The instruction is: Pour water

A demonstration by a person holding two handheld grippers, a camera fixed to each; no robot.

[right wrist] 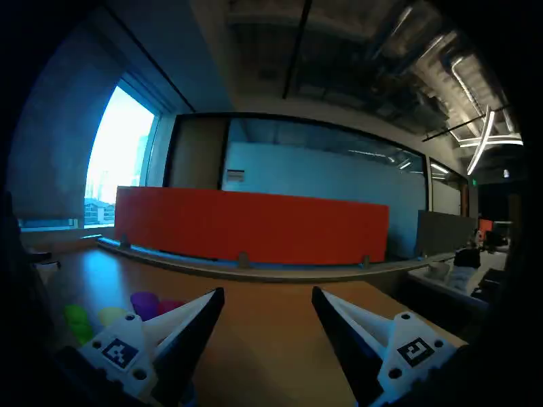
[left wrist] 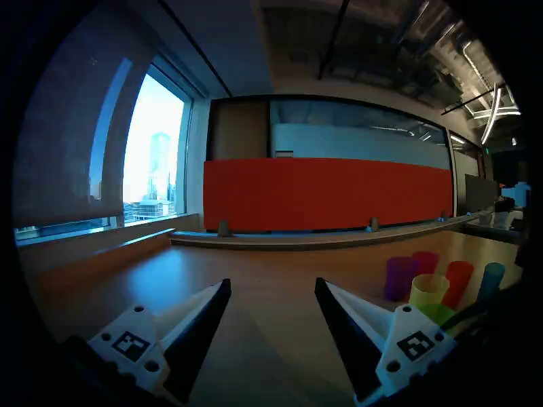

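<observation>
Left gripper view: nearest the lens is the left gripper [left wrist: 271, 283]. Its two white, black-edged fingers [left wrist: 197, 322] stand wide apart, with bare tabletop between them and nothing gripped. Each finger carries a square marker tag [left wrist: 130, 344] near its base. The gripper is low over a wooden table [left wrist: 271, 264].

The cups stand on the table in a tight group, to the right of the gripper and beyond its fingertips. All are upright.
- The purple cup [left wrist: 400, 278] is nearest the fingers.
- The magenta cup [left wrist: 426, 261] is just behind it.
- The red cup [left wrist: 459, 281] is to their right.
- The teal cup [left wrist: 491, 279] is farthest right.
- The yellow cup [left wrist: 427, 290] is in front.
- The green cup [left wrist: 440, 313] is lowest, partly hidden by the right finger.

I cannot tell whether the cups touch one another or what they contain.

Right gripper view: the right gripper [right wrist: 267, 292] also has its fingers spread apart over bare table and holds nothing. Here the cups lie to the left of its left finger:
- the green cup [right wrist: 78, 320] at the outside;
- then the yellow cup [right wrist: 110, 315];
- then the purple cup [right wrist: 144, 303];
- the magenta cup [right wrist: 167, 304], partly behind the finger.

An orange-red partition [left wrist: 326, 193] runs along the table's far edge. A window [left wrist: 153, 159] is at the left.
</observation>
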